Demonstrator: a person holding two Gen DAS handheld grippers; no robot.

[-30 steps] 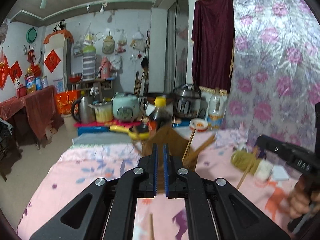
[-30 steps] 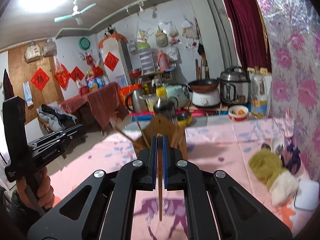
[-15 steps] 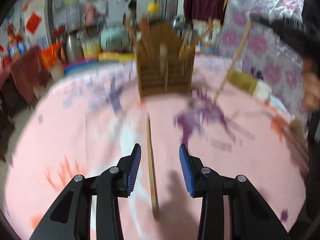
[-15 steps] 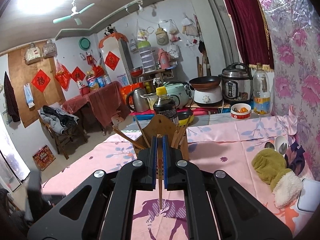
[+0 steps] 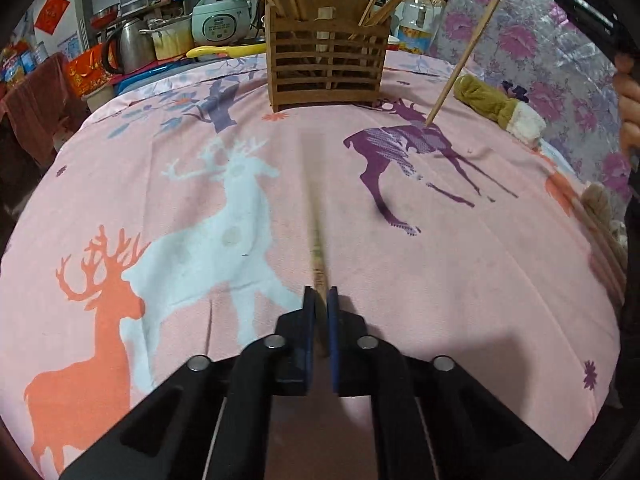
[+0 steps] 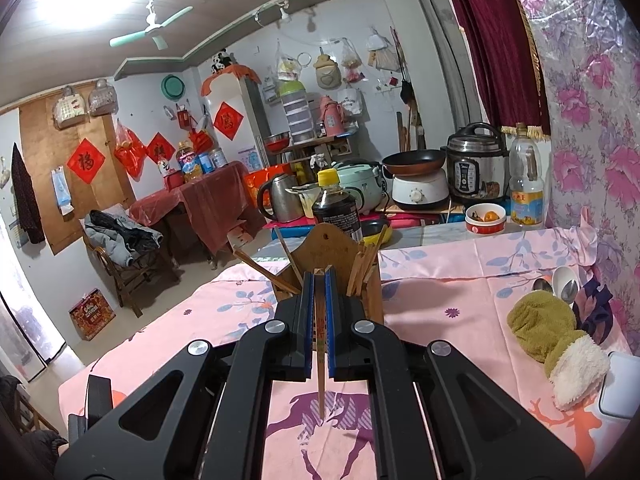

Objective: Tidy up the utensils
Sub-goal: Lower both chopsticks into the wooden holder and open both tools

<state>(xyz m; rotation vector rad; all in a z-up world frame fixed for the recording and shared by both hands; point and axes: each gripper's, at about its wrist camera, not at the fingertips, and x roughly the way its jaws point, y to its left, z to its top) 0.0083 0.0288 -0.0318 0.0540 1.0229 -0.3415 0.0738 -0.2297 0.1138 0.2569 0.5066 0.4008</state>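
Over the pink deer-print tablecloth (image 5: 480, 280), my left gripper (image 5: 320, 296) points steeply down, shut on the near end of a wooden chopstick (image 5: 318, 248). That chopstick runs away from me and its far part is blurred. The slatted wooden utensil holder (image 5: 328, 68) stands at the far side with several chopsticks in it. My right gripper (image 6: 319, 276) is shut on a second chopstick (image 6: 321, 380), which hangs tip down above the cloth in front of the holder (image 6: 332, 248). From the left wrist this second chopstick (image 5: 468, 44) slants at the upper right.
An olive and white fuzzy mitten (image 6: 552, 332) lies on the right, with spoons (image 6: 560, 284) behind it and a white box (image 6: 620, 384) at the edge. A dark sauce bottle (image 6: 334, 204) stands behind the holder. Cookers and a kettle (image 6: 280, 200) crowd the back counter.
My left gripper dropped and tilted down to the table, opened around the chopstick lying there, then closed on it. The right gripper stayed put with its chopstick.
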